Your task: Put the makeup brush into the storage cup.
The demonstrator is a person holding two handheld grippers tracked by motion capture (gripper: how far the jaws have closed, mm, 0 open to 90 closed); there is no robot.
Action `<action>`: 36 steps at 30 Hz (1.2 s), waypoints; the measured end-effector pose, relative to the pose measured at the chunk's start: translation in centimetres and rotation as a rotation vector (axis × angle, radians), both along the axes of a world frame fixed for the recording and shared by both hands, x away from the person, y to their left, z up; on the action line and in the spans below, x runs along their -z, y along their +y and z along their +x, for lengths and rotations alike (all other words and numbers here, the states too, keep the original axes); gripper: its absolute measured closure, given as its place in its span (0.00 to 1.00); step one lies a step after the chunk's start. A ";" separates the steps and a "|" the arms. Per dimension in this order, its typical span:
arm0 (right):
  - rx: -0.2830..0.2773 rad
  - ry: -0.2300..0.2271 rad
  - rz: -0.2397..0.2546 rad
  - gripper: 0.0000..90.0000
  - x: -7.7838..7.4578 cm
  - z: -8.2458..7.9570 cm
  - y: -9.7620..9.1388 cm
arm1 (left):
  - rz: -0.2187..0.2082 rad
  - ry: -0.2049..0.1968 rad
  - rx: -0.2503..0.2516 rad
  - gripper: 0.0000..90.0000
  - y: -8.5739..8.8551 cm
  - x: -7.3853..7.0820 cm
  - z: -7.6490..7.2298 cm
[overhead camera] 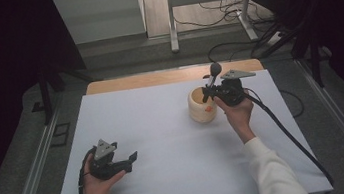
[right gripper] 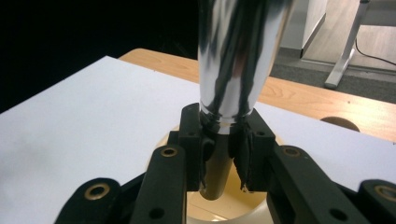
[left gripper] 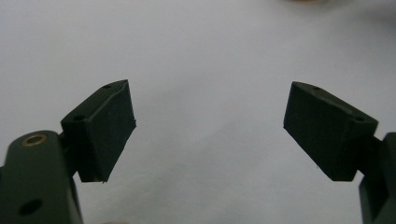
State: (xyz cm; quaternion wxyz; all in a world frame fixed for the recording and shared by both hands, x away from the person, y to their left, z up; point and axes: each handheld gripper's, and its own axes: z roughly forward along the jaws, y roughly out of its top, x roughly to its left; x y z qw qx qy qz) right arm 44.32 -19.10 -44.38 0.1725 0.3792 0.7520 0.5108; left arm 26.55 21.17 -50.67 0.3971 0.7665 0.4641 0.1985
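A cream, round cup (overhead camera: 201, 107) stands on the white table top (overhead camera: 166, 143), right of the middle. My right gripper (overhead camera: 209, 92) hovers over its rim, shut on a shiny metal utensil (overhead camera: 214, 71) that stands nearly upright. In the right gripper view the jaws (right gripper: 223, 135) clamp the utensil (right gripper: 236, 56) where its chrome handle narrows, and its lower end dips into the cup (right gripper: 224, 210). A small orange bit shows at the cup's rim in the high view. My left gripper (overhead camera: 130, 162) rests low at the near left, open, with only bare table between its pads (left gripper: 210, 126).
A wooden strip (overhead camera: 157, 78) runs along the table's far edge, with a round hole (right gripper: 338, 122) in it. The right gripper's cable (overhead camera: 285, 132) trails off the table's right side. Beyond the table are desk legs (overhead camera: 171, 21) and loose floor cables.
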 end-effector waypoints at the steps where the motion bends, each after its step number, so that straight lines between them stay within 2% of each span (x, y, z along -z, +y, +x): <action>1: 0.000 0.004 -0.006 0.82 0.1 0.0 0.0 | 0.000 0.000 0.001 0.19 0.0 0.0 0.0; 10: -0.002 0.000 -0.025 0.81 0.4 0.1 0.1 | 0.001 0.002 0.006 0.19 -0.1 0.0 0.0; 11: -0.001 -0.009 -0.032 0.77 0.4 0.1 0.1 | 0.002 0.001 0.007 0.19 0.0 0.0 0.0; 13: -0.009 -0.036 -0.025 0.60 0.4 0.1 0.1 | 0.001 0.001 0.010 0.19 -0.1 0.0 0.0; 16: -0.015 -0.024 0.007 0.41 0.3 0.3 0.0 | 0.004 0.002 0.013 0.19 -0.1 0.0 0.0; 19: 0.033 -0.040 0.001 0.20 0.2 0.3 -0.1 | 0.008 0.000 0.016 0.19 -0.2 0.0 0.0; 20: 0.053 -0.044 -0.013 0.20 0.2 0.3 -0.1 | 0.008 0.000 0.015 0.19 -0.2 0.0 0.0; 22: 0.037 -0.034 -0.002 0.18 0.1 0.3 -0.2 | 0.007 0.001 0.015 0.19 -0.2 0.0 0.0; 27: 0.035 -0.047 0.006 0.13 -0.5 0.1 -0.4 | 0.010 -0.002 0.019 0.19 -0.3 -0.1 0.0; 36: -0.002 -0.048 0.010 0.11 -0.9 -0.1 -0.6 | 0.007 -0.005 0.017 0.19 -0.2 -0.2 0.0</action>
